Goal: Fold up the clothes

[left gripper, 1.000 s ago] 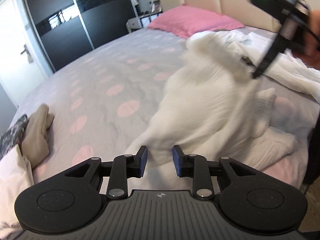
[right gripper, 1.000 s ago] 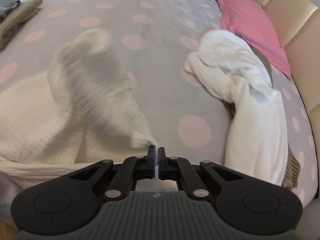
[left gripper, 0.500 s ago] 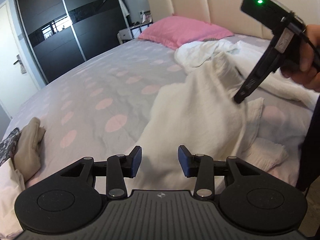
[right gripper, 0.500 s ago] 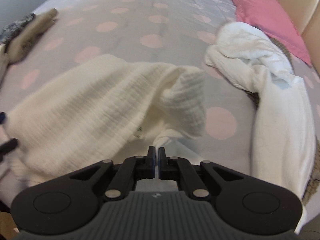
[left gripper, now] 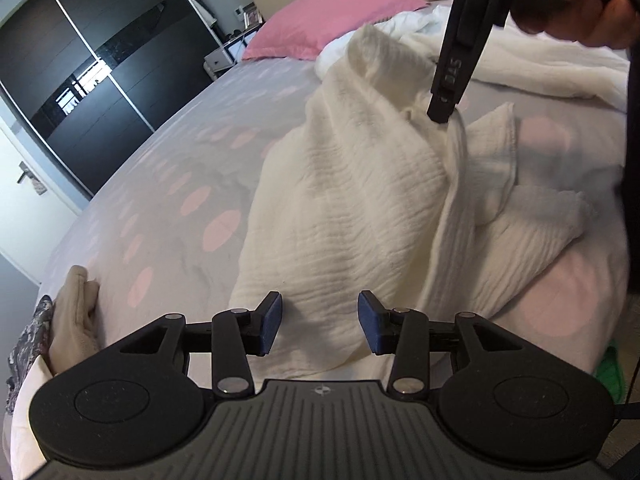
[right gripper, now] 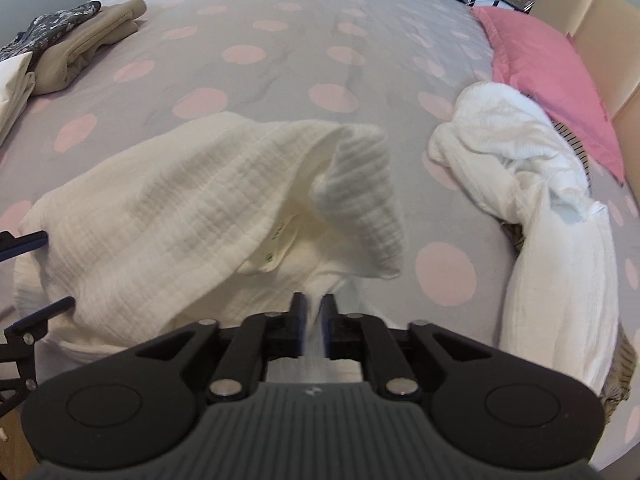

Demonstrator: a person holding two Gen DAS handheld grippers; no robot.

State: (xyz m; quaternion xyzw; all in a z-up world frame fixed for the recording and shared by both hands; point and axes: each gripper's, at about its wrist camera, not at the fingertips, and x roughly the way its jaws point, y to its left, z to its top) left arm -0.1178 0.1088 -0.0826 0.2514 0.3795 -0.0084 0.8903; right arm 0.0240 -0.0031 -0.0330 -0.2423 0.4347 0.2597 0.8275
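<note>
Cream crinkled garment, long axis from left gripper toward pillow

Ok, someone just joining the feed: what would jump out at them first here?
Probably the crumpled cream garment spread across the polka-dot bedspread, one flap raised. The right tongs sit over its near edge, jaws just opened with a blurred strip of cloth between them; the left tongs hover open over its other end. Behind lie a pink pillow by the headboard and a white laundry heap.
</note>
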